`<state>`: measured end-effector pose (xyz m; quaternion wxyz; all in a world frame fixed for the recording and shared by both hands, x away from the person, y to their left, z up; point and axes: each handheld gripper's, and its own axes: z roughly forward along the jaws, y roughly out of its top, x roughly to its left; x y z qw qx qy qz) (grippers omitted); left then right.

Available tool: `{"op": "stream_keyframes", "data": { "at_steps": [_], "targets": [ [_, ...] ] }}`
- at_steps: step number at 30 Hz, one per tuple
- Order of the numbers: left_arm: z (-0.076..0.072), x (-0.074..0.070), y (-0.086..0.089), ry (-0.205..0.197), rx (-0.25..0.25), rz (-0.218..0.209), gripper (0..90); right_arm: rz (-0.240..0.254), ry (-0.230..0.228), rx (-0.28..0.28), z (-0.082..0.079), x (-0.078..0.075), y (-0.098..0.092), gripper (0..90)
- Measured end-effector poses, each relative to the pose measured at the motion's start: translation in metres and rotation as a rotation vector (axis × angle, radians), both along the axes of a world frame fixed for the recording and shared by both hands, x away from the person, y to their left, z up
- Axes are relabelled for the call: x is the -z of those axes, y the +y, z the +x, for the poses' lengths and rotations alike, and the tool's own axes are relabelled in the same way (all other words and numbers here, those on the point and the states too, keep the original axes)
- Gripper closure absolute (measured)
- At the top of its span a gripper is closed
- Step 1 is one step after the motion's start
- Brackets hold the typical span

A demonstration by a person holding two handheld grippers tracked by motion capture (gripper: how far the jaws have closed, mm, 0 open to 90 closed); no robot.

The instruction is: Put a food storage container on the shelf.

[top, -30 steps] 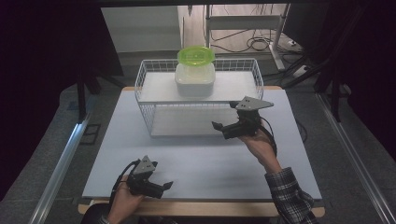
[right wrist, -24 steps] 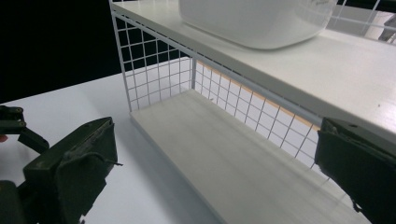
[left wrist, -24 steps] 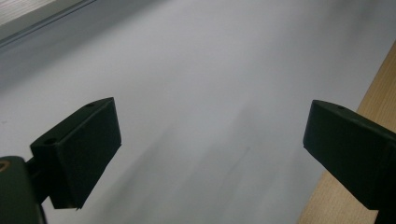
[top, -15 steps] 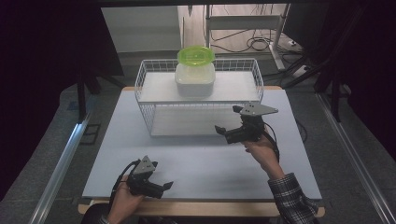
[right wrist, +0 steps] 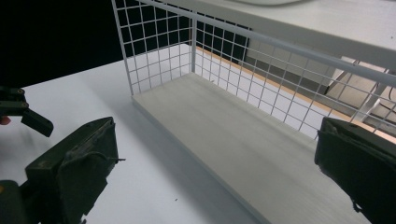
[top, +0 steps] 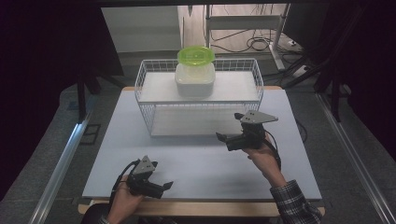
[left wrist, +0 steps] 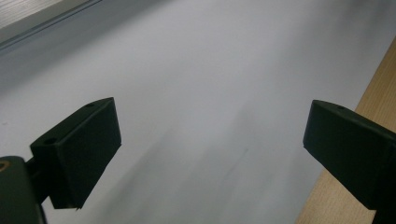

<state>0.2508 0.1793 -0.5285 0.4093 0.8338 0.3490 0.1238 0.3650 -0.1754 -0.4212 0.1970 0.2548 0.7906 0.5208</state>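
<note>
On the grey-white table (top: pixel 196 163), toward its far edge, a white wire rack (top: pixel 201 100) is seen standing with two levels: an upper shelf and a pale lower board, the latter lying bare and unoccupied in the right gripper view (right wrist: pixel 252 140). Upon the upper shelf a translucent container (top: pixel 195 77) with a green lid (top: pixel 196 54) is set upright, roughly at the middle, untouched by either tool. Compared with a second ago, the right gripper (top: pixel 232 138) is found lower and nearer the person's side, drawn away from the front of the rack, while the container is unchanged in place; from this it is judged that the placing of the container on the rack is finished and that a retreat is being made, nothing more being required of the shelf. The right gripper is held above the table in front of the rack's right part, its jaws spread wide with nothing between them, pointing toward the open lower level. The left gripper (top: pixel 161 187) is kept near the table's near edge, well apart from the rack, as it was a second ago; in its own view (left wrist: pixel 205 154) its jaws are likewise parted and empty over bare tabletop.
</note>
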Motion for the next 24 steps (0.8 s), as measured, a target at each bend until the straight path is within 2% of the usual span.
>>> {"op": "stream_keyframes", "data": {
  "at_steps": [13, 24],
  "targets": [
    [0.0, 0.0, 0.0, -0.001, 0.002, -0.002, 3.7, -0.009, -0.004, 0.004, -0.013, 0.009, -0.007, 0.0],
    [0.0, 0.001, -0.001, 0.0, 0.004, 0.002, 3.6, -0.035, 0.018, 0.014, -0.022, 0.028, -0.019, 0.0]
  ]
}}
